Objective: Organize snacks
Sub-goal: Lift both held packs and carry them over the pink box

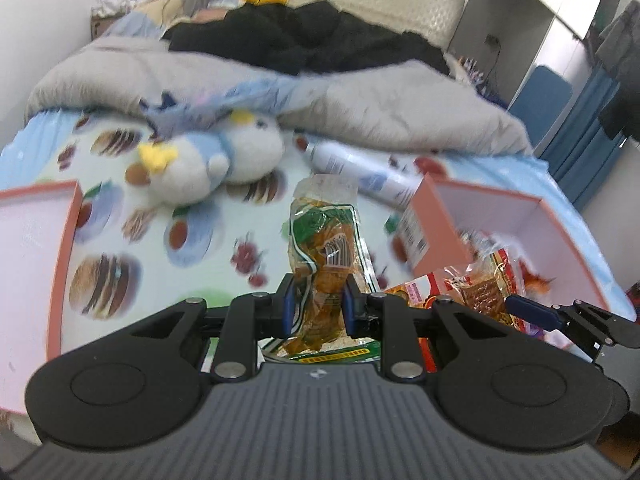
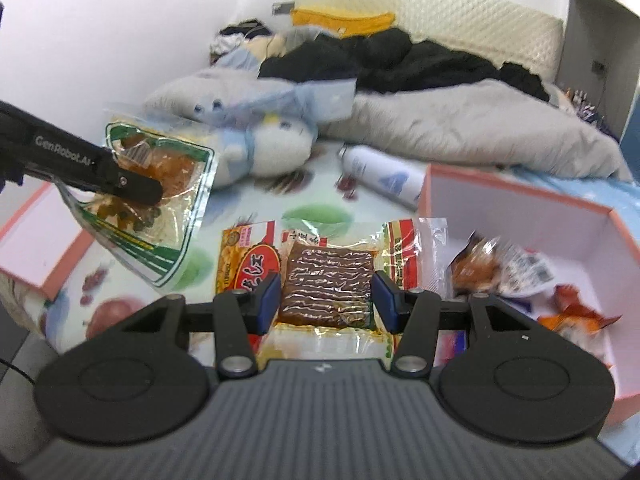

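My left gripper [image 1: 317,307] is shut on a green-edged clear snack pack [image 1: 325,256] and holds it above the bed; the right wrist view shows the same pack [image 2: 160,196] lifted at the left. My right gripper [image 2: 326,300] is open, its fingers on either side of a red-and-yellow snack pack with a brown slab [image 2: 328,280] lying on the sheet. The right gripper's finger [image 1: 536,312] shows in the left wrist view beside that red pack [image 1: 476,288]. A pink box [image 2: 532,216] at the right holds several wrapped snacks [image 2: 504,268].
A second pink box [image 1: 64,240] lies at the left, also in the right wrist view [image 2: 24,240]. A plush penguin [image 1: 216,156], a white spray can [image 1: 360,168], a grey duvet [image 1: 400,108] and black clothes lie farther back on the bed.
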`<action>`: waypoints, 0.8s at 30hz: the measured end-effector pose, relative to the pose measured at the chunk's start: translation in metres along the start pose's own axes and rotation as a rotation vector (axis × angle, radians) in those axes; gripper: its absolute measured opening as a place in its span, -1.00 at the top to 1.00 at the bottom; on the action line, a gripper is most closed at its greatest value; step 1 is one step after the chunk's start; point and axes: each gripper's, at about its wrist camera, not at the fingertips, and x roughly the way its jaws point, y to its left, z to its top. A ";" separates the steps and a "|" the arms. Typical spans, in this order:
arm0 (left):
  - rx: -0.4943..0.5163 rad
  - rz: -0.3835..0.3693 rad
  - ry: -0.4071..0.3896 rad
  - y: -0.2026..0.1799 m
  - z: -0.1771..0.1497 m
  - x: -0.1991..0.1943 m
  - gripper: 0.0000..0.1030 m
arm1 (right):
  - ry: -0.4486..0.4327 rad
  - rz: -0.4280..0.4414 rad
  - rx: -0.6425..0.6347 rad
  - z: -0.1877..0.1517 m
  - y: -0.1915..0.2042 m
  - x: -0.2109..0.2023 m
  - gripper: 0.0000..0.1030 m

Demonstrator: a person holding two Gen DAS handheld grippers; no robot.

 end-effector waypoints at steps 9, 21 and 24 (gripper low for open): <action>0.008 -0.063 -0.097 -0.039 0.043 -0.028 0.48 | -0.096 -0.058 0.000 0.040 -0.030 -0.028 -0.02; 0.036 -0.166 -0.180 -0.101 0.093 -0.041 0.48 | -0.217 -0.151 0.047 0.086 -0.084 -0.063 -0.02; 0.059 -0.198 -0.180 -0.123 0.099 -0.035 0.48 | -0.230 -0.179 0.077 0.091 -0.102 -0.069 -0.02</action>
